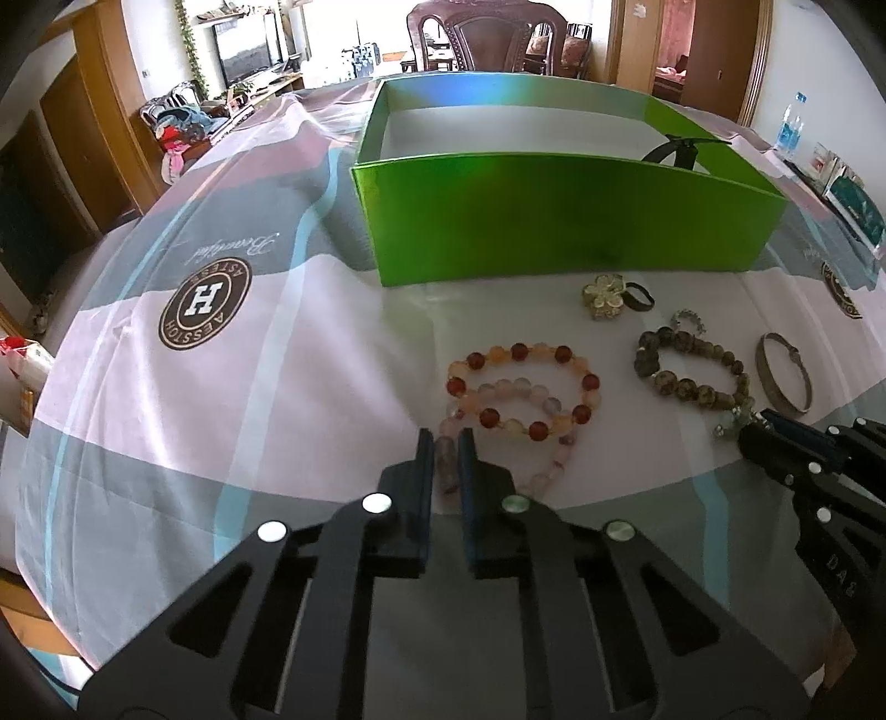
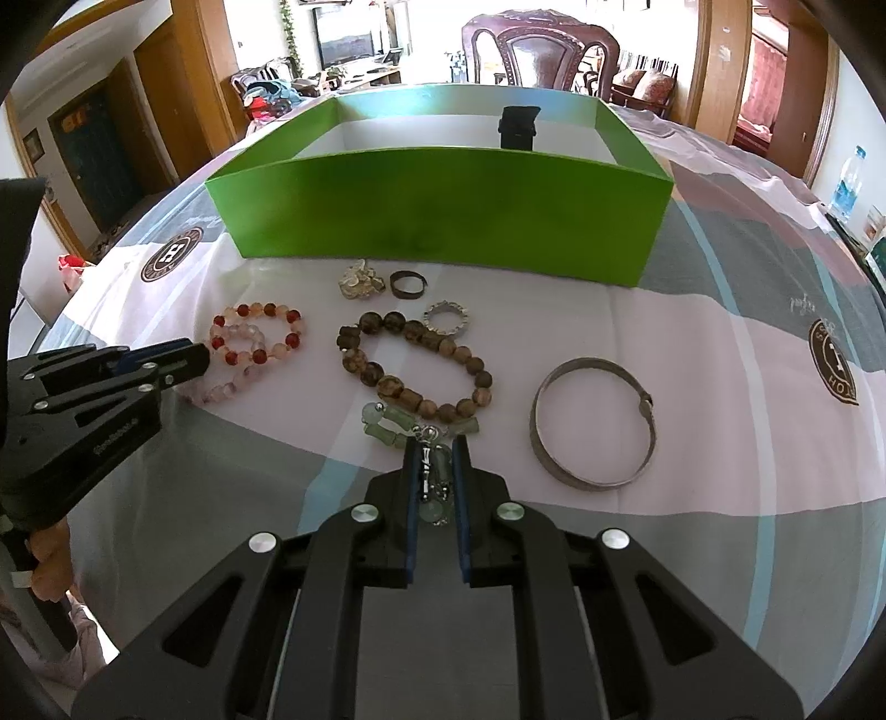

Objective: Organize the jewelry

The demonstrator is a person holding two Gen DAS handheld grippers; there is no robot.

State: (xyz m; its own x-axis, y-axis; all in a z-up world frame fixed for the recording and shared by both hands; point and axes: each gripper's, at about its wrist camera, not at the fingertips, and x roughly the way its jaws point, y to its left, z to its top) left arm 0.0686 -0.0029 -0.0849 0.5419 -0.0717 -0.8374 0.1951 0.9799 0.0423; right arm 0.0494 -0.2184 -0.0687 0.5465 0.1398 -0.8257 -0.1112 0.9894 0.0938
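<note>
My left gripper [image 1: 446,443] is shut on a pale pink bead bracelet [image 1: 545,471] lying on the cloth; a red and orange bead bracelet [image 1: 523,387] overlaps it. My right gripper [image 2: 436,446] is shut on a pale green bead bracelet with a silver clasp [image 2: 387,423]. Between them lie a brown bead bracelet [image 2: 421,365], a silver bangle [image 2: 592,423], a small silver ring [image 2: 446,318], a dark ring [image 2: 407,283] and a flower brooch [image 2: 361,281]. An open green box [image 2: 443,210] stands behind them with a dark item [image 2: 518,128] inside.
The table is covered with a pink, grey and blue cloth with round logos [image 1: 206,303]. A water bottle [image 2: 847,183] and packets stand at the right edge. A wooden chair [image 2: 542,50] stands behind the table.
</note>
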